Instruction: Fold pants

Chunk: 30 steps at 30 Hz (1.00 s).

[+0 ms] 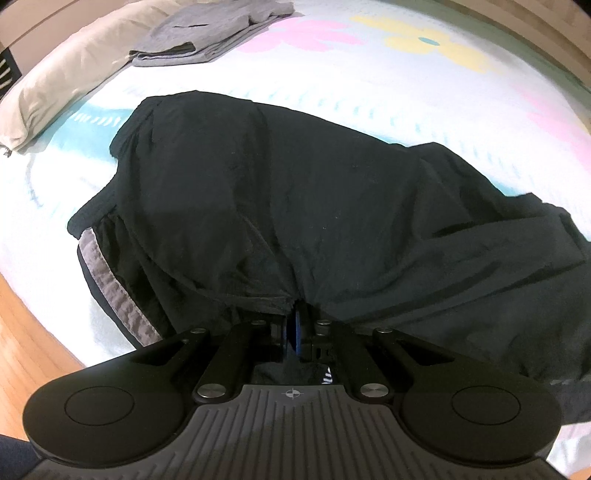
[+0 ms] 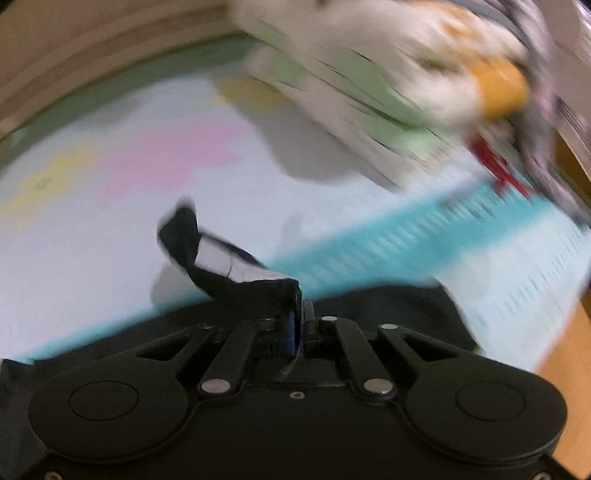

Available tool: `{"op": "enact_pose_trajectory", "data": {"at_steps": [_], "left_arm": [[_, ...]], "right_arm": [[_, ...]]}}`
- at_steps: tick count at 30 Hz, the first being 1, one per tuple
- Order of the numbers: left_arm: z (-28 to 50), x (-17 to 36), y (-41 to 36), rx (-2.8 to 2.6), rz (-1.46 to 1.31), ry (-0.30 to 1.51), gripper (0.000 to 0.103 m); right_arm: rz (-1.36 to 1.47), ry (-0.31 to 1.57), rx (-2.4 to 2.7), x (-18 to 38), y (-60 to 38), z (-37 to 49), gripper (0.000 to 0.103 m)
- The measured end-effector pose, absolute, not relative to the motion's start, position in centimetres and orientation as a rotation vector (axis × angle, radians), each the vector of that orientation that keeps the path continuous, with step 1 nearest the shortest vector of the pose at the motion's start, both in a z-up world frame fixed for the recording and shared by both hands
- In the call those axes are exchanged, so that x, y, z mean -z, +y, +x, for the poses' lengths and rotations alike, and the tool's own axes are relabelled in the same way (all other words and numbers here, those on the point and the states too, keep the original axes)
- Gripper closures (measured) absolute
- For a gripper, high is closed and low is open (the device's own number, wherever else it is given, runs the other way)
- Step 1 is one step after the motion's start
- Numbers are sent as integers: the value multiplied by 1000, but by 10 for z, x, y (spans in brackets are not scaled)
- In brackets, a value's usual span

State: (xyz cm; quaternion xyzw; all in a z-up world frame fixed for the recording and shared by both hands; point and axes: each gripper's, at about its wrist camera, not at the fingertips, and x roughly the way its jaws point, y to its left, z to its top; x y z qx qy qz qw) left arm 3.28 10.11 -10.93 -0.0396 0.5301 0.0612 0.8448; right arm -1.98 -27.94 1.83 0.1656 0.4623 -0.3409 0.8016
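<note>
Black pants [image 1: 295, 206] spread over bed [image 1: 406, 85], bunched and creased, grey-striped waistband [image 1: 110, 280] at 8 o'clock in left view. Fabric draped in a mound, rising toward left gripper [image 1: 294, 325]; fingers pinched together on a gathered fold at 6 o'clock, no gap visible.

Right gripper [image 2: 297, 325] likewise closed on pants [image 2: 236, 273]: a black edge with pale lining curls up from the fingers toward 10 o'clock, more dark cloth hanging below. Right view heavily blurred, so mid-swing by the look of it.

Judgement: fold in hand but not laid; both ends held, cloth not flat, no clean crease yet. Smoothing and at least one fold left, probably more.

Further out: folded grey garment [image 1: 207, 33] at 11 o'clock, pillow [image 1: 74, 70] at 10 o'clock. Patterned bedding [image 2: 388, 74], blurred, at 1 o'clock in right view.
</note>
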Motion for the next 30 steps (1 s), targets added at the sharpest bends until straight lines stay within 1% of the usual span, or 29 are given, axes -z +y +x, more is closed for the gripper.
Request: {"op": "enact_pose_trajectory", "data": {"at_steps": [4, 8, 14, 19, 26, 30], "left_arm": [[27, 109, 99, -111, -75, 1121, 98], [23, 107, 98, -104, -60, 1110, 99], [7, 108, 97, -76, -32, 1116, 98], [2, 111, 100, -59, -45, 1116, 97], [-1, 109, 93, -49, -15, 1113, 96], [-10, 106, 100, -28, -43, 1124, 96]], "right_arm": [[511, 1111, 781, 27, -316, -58, 97], [571, 1156, 788, 47, -328, -79, 97], [562, 1160, 762, 47, -330, -85, 97], [571, 1206, 777, 57, -334, -81, 97], [573, 1206, 798, 58, -333, -83, 97], [592, 1204, 807, 55, -336, -88, 97]]}}
